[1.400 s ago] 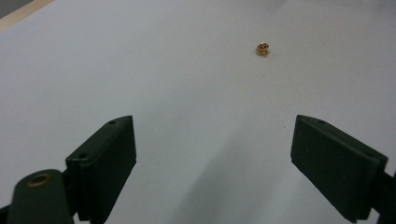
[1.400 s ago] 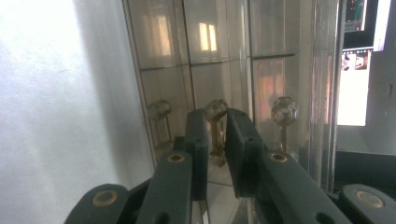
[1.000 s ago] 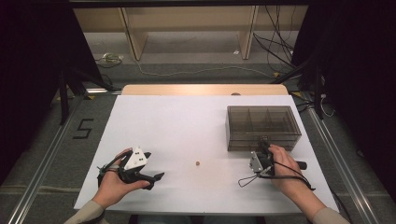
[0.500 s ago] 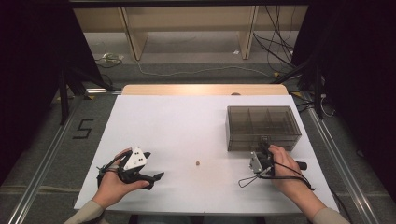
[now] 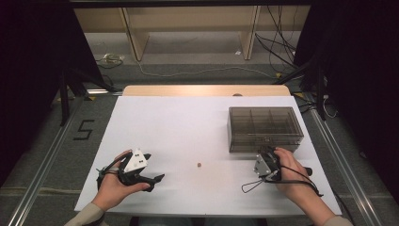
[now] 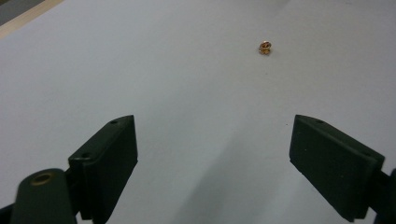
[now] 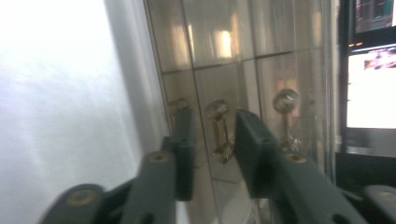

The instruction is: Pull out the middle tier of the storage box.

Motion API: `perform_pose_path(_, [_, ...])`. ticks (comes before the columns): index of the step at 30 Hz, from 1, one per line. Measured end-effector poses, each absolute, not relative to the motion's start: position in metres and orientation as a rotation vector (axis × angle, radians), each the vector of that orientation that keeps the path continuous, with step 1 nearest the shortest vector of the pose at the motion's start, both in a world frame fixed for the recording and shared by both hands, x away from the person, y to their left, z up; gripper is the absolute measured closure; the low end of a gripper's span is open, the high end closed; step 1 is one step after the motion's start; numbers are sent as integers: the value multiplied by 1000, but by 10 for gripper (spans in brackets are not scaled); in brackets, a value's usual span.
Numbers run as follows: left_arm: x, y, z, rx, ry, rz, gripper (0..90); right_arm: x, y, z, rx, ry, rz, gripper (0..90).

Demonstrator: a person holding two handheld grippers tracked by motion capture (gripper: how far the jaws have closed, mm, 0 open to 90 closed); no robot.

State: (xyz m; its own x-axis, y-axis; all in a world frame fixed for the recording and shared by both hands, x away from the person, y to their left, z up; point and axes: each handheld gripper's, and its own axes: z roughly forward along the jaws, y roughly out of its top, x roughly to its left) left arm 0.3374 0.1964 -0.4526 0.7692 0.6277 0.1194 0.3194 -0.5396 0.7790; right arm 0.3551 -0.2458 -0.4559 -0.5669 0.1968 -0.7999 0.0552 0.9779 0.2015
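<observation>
The right gripper (image 5: 266,157) stands at the front wall of the smoky clear box (image 5: 265,128) on the white worktop (image 5: 188,127). Its jaws have just been opening and now stand partly apart around the brass latch (image 7: 219,133), without pressing it. The left gripper (image 5: 149,178) rests far left, jaws spread wide, with a small copper bead (image 6: 265,47) lying ahead of them.

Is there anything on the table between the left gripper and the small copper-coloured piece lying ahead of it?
Nothing visible. In the left gripper view the left gripper has its jaws wide apart, and bare white table runs from them to the small copper-coloured piece. The high view agrees: the smoky plastic box sits well off to the side, by the right gripper.
</observation>
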Motion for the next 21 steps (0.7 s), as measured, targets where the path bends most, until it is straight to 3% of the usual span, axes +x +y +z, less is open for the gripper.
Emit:
perform_pose_path(2, [338,196,-452,2170,704,500,153,355,-254,-447,244,2184,247,635])
perform_pose_path(9, [338,196,-452,2168,703,493,156,373,-287,-432,286,2224,170,676])
perform_pose_path(21, [338,196,-452,2164,697,493,159,392,-298,-425,272,2400,171,768])
